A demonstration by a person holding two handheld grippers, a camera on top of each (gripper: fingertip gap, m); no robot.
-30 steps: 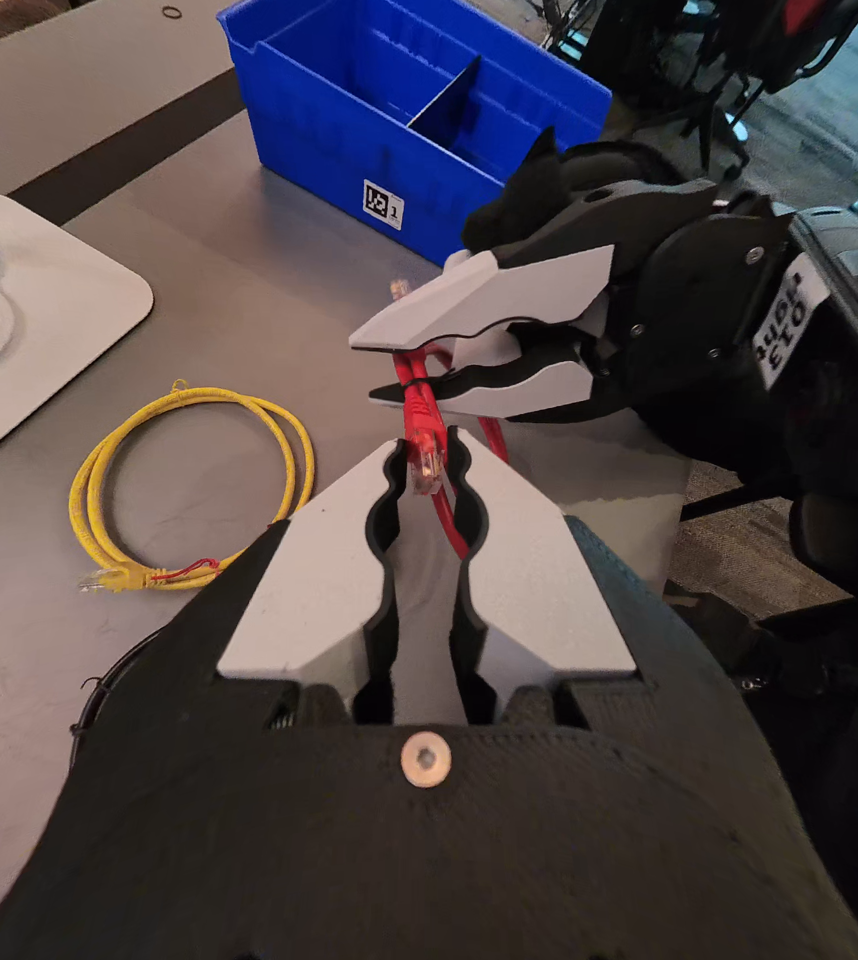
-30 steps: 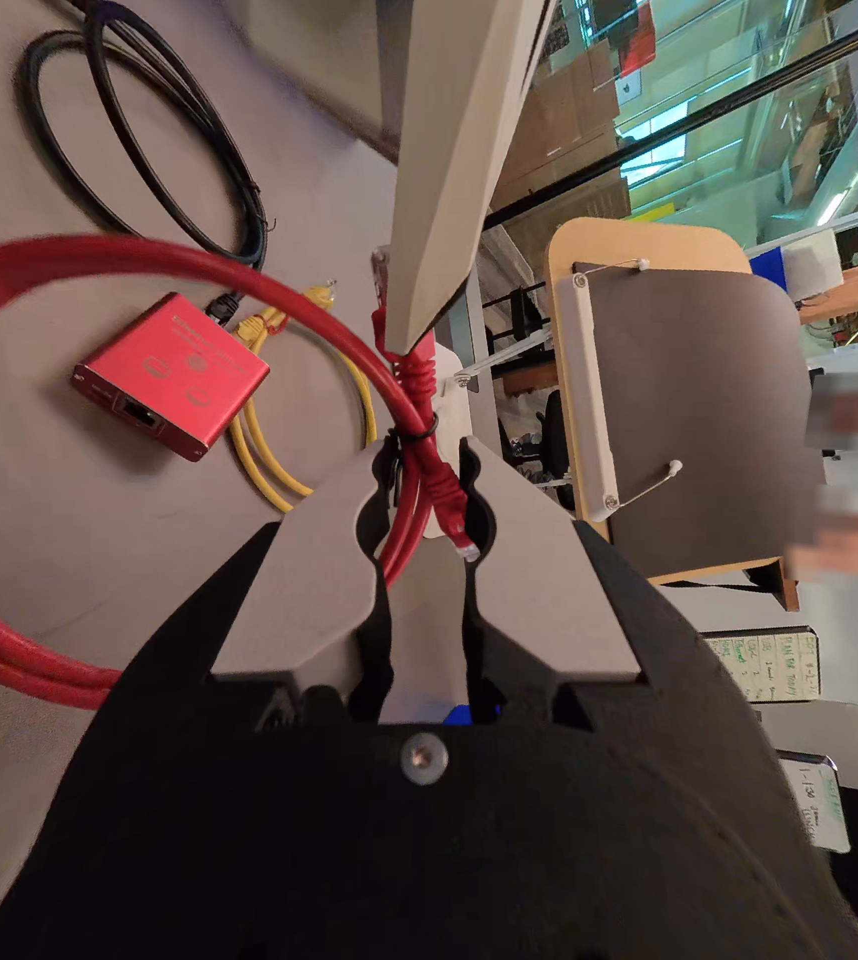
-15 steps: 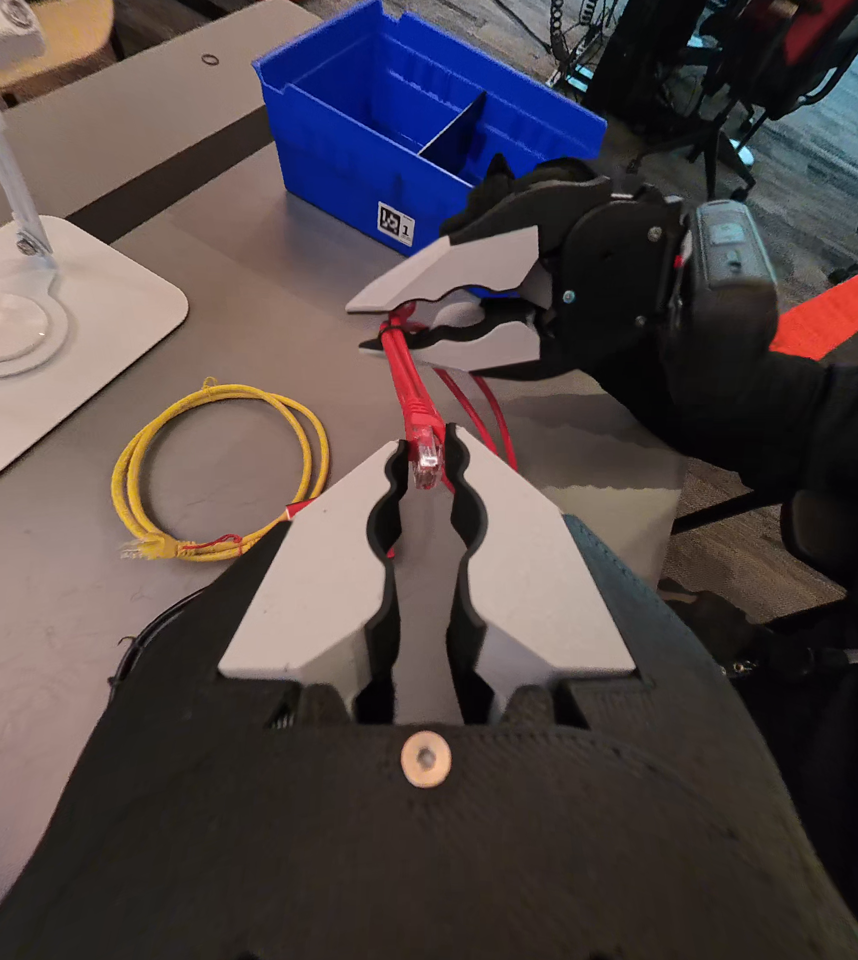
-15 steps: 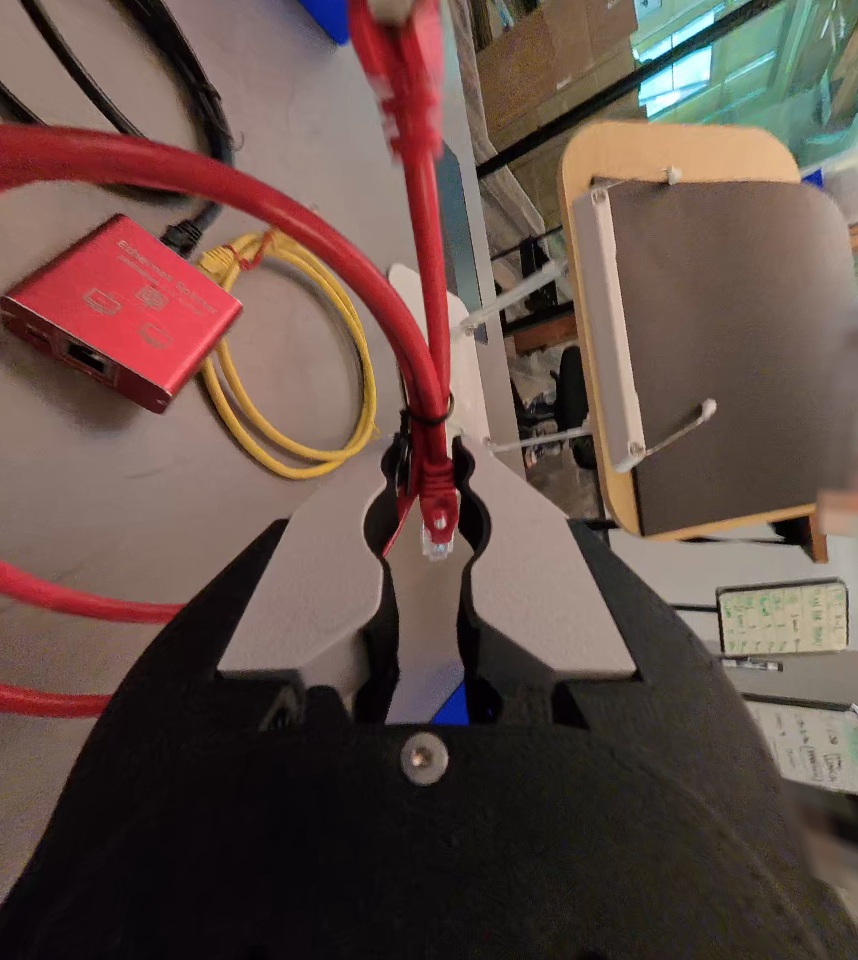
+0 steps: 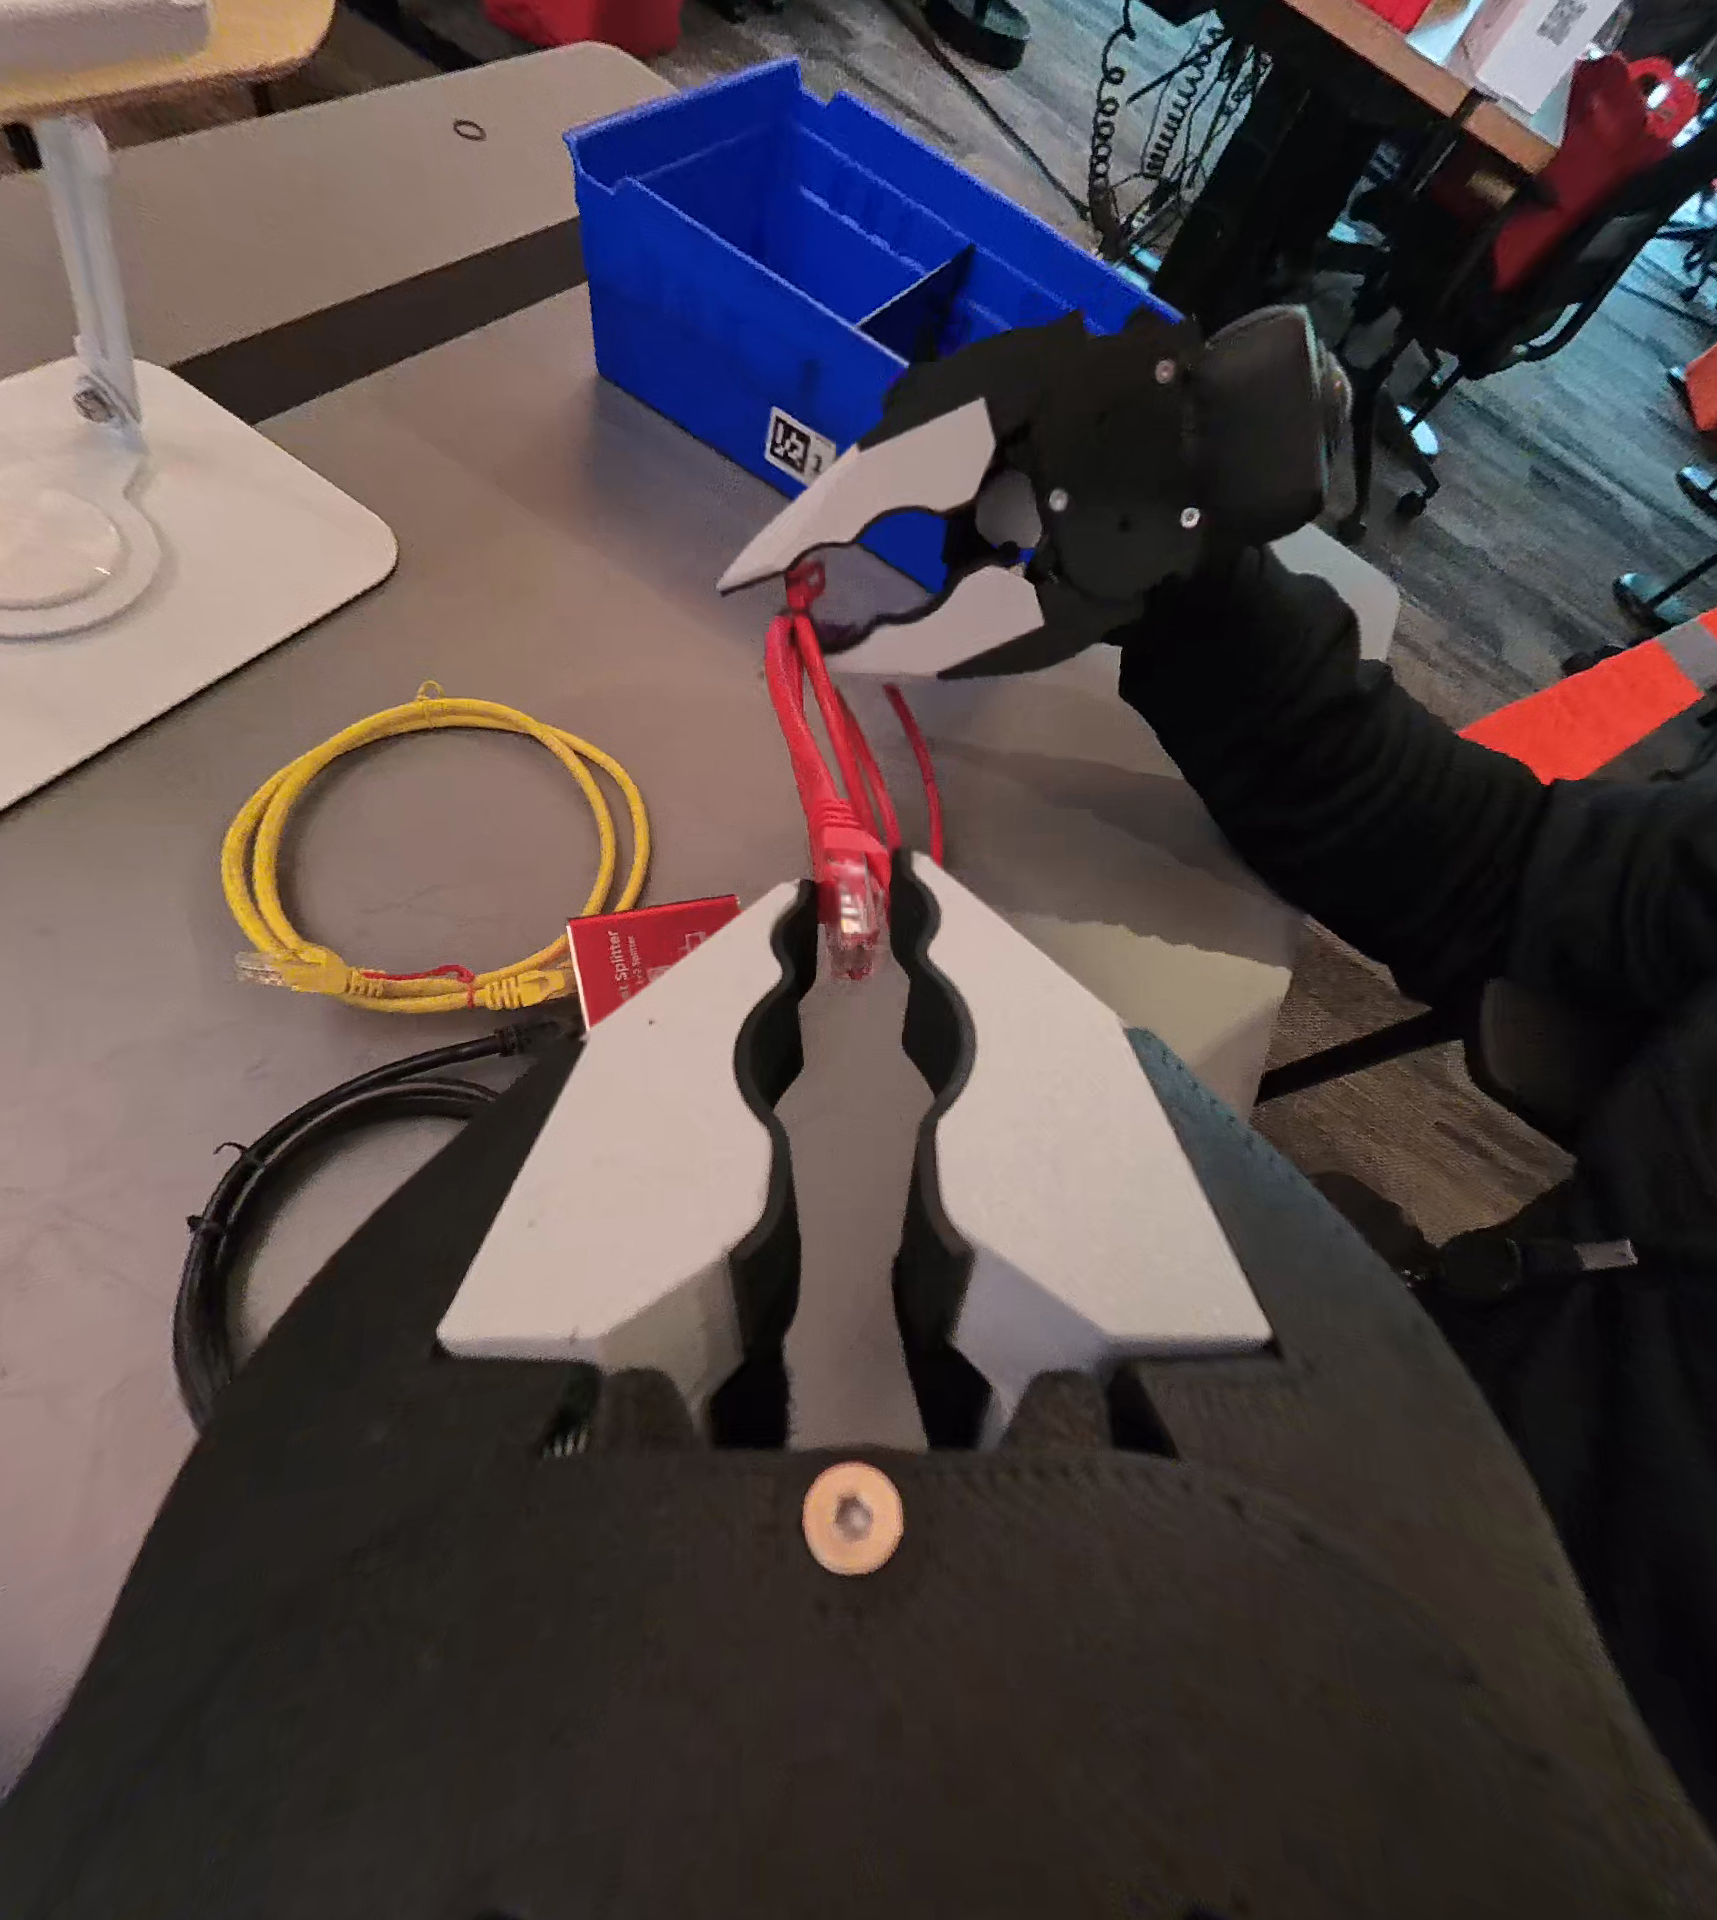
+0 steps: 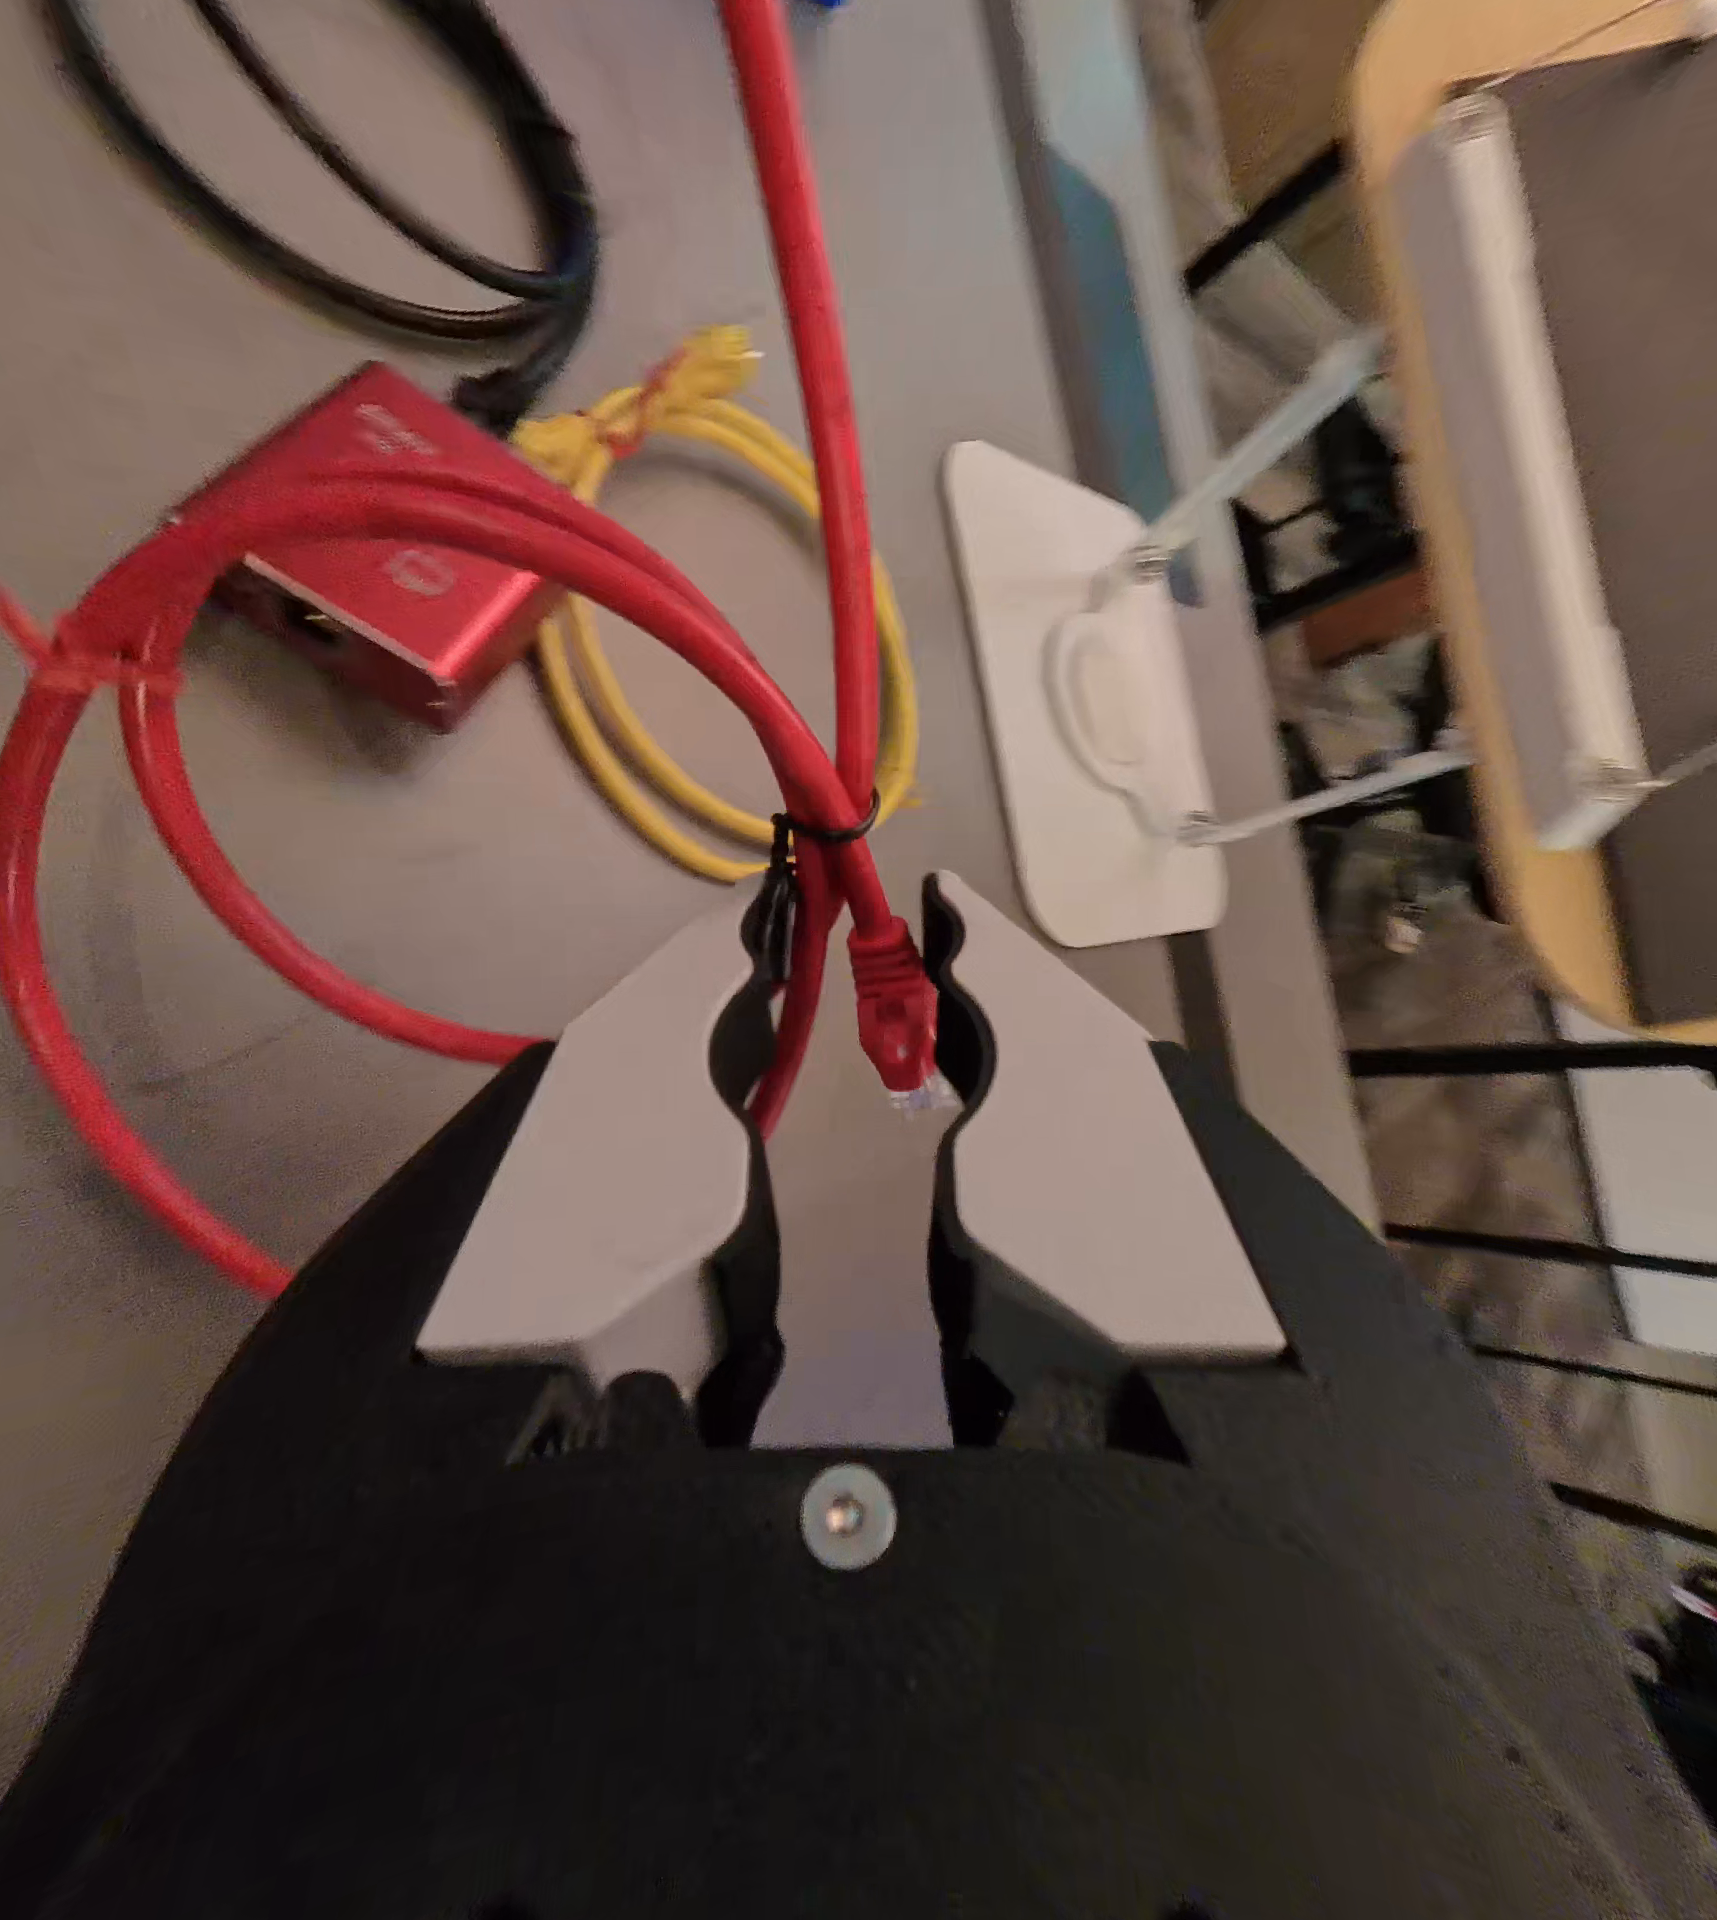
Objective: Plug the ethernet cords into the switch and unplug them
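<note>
— What's my left wrist view giving me?

— My left gripper is clamped on one plug of the red ethernet cord. The switch lies just left of that plug on the grey worktop, touching the coiled yellow cord. The worktop's edge runs close on the switch's right, floor beyond. Past the switch, the blue bin and a white stand base crowd things.

— And the right wrist view?

— My right gripper sits with its fingers slightly apart, the cord's other plug between them; I can't tell if it's pinched. The red loops cross over the switch, with black cable beyond it.
</note>
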